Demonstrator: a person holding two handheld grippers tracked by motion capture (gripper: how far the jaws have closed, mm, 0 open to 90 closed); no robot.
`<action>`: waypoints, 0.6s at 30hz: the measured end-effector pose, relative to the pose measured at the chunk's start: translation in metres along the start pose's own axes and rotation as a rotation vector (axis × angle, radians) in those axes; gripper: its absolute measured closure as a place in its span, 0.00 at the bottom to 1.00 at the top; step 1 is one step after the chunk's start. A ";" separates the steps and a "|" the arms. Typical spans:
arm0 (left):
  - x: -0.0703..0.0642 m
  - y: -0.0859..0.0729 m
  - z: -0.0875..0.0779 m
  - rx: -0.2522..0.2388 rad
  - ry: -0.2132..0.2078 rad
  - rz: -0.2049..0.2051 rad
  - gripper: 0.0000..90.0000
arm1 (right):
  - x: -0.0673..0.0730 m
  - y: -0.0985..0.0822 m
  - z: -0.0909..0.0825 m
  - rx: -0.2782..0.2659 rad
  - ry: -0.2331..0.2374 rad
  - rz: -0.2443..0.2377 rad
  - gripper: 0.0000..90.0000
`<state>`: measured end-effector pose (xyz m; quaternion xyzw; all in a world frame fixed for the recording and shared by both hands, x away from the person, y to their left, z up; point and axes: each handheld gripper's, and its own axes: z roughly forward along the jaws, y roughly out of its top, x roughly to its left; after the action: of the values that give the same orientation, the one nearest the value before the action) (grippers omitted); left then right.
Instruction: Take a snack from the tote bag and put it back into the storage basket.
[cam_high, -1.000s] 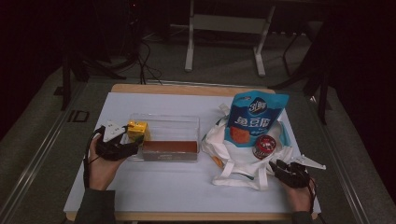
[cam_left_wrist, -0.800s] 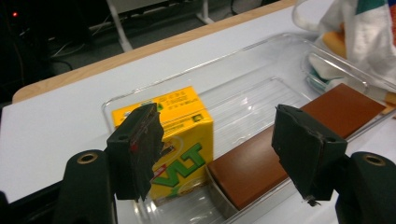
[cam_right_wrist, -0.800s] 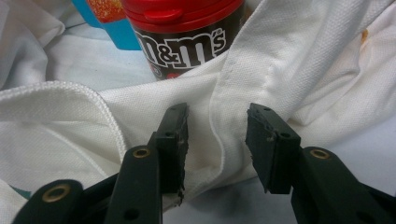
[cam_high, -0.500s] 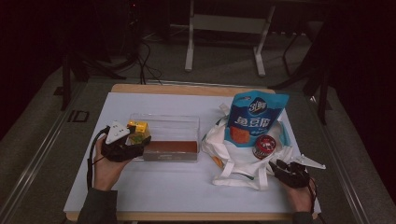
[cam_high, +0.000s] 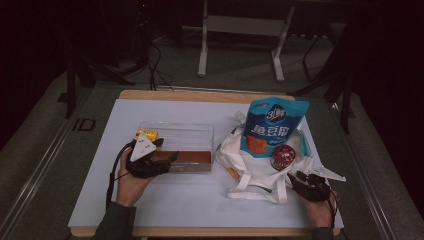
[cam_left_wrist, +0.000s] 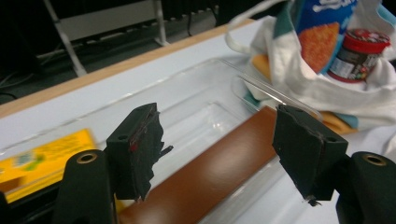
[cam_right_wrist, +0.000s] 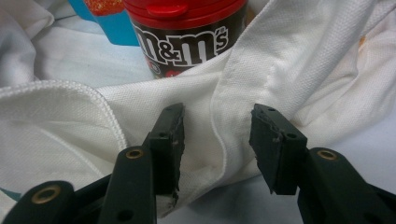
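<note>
A clear plastic box (cam_high: 192, 135) holds a long brown bar (cam_high: 192, 159) and a yellow packet (cam_high: 148, 134). My left gripper (cam_high: 167, 159) hangs open over the box's left part. In the left gripper view it (cam_left_wrist: 219, 154) straddles the brown bar (cam_left_wrist: 210, 172) without touching it, and the yellow packet (cam_left_wrist: 46, 154) lies to the left. A white cloth bag (cam_high: 250, 170) holds a blue snack pouch (cam_high: 272, 127) and a red-lidded M&M's jar (cam_high: 282, 156). My right gripper (cam_right_wrist: 217, 140) has just been opening. A fold of the bag's cloth (cam_right_wrist: 233, 93) lies between its jaws, unpinched.
A white sheet (cam_high: 200, 210) covers the wooden table, whose front edge runs near both hands. The bag's handles (cam_high: 240, 187) trail toward that edge. Metal stand legs (cam_high: 202, 50) and cables (cam_high: 155, 65) lie on the dark floor beyond the table.
My left hand has moved right, from beside the box to over its left end, partly covering the yellow packet. The right hand has stayed in place.
</note>
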<state>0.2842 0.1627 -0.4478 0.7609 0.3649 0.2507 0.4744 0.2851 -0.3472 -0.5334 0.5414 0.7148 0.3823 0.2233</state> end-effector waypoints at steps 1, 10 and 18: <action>-0.004 -0.001 0.003 0.005 -0.007 0.011 0.36 | 0.000 0.000 0.000 0.000 0.001 0.004 0.60; -0.027 -0.006 0.020 0.010 -0.080 0.044 0.36 | 0.001 0.002 0.000 0.026 -0.012 -0.015 0.57; -0.041 -0.014 0.031 0.041 -0.110 0.037 0.39 | -0.001 0.004 -0.004 0.026 -0.013 0.010 0.66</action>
<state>0.2775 0.1173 -0.4750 0.7898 0.3291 0.2097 0.4732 0.2848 -0.3494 -0.5280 0.5503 0.7155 0.3706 0.2188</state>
